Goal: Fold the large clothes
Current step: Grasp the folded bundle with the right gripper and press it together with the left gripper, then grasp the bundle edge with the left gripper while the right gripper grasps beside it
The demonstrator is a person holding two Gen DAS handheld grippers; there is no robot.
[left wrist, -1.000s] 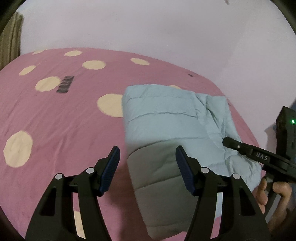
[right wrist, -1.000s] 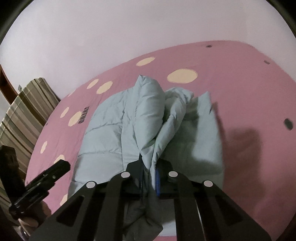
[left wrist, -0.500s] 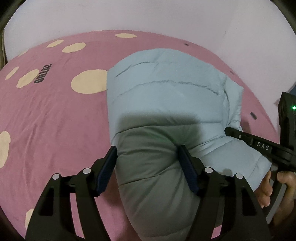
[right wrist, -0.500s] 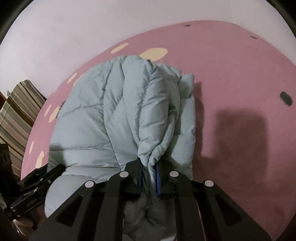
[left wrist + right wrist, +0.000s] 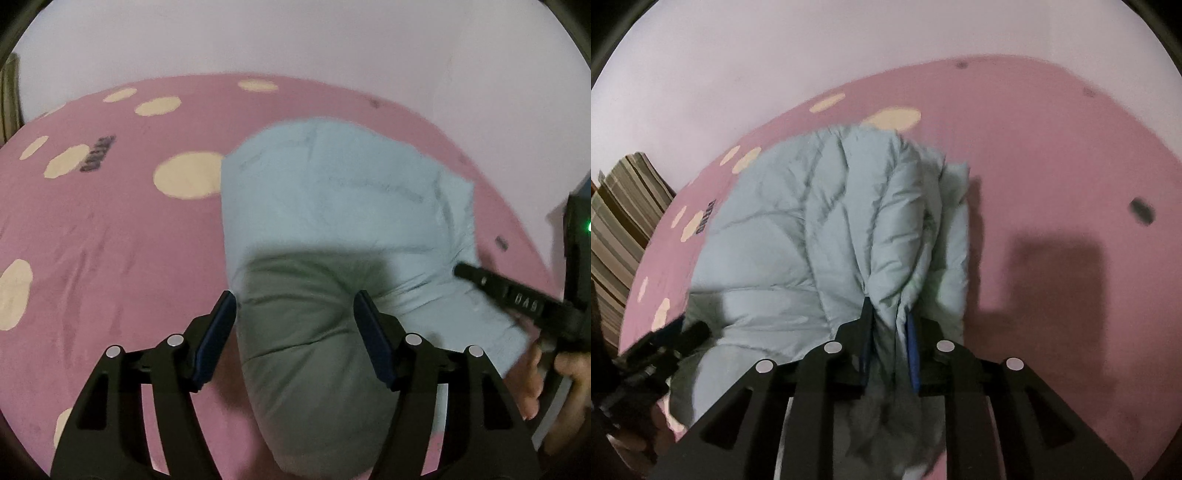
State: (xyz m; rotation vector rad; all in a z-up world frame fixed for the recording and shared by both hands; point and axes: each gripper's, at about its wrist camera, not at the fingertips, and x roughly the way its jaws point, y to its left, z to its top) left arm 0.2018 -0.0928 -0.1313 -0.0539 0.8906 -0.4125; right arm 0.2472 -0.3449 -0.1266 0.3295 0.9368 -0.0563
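A light blue puffer jacket (image 5: 332, 206) lies folded in a thick bundle on the pink bed sheet (image 5: 110, 240). My left gripper (image 5: 295, 314) is open and straddles the bundle's near, shaded end, whose puffy fabric fills the gap between the pads. In the right wrist view the jacket (image 5: 812, 240) rises in a ridge. My right gripper (image 5: 888, 317) pinches a fold of that ridge, and its jaws are opening with the fabric still between the blue pads. The right gripper (image 5: 517, 299) also shows at the jacket's right edge, held by a hand (image 5: 535, 376).
The pink sheet (image 5: 1052, 166) has cream dots and a dark printed word (image 5: 98, 158). A pale wall (image 5: 295, 37) stands close behind and to the right of the bed. A striped fabric thing (image 5: 620, 214) sits past the bed's left side.
Both grippers have come forward and down over the jacket. Its near end, beside the left fingers a second ago, now fills the gap between them. The right jaws have spread slightly.
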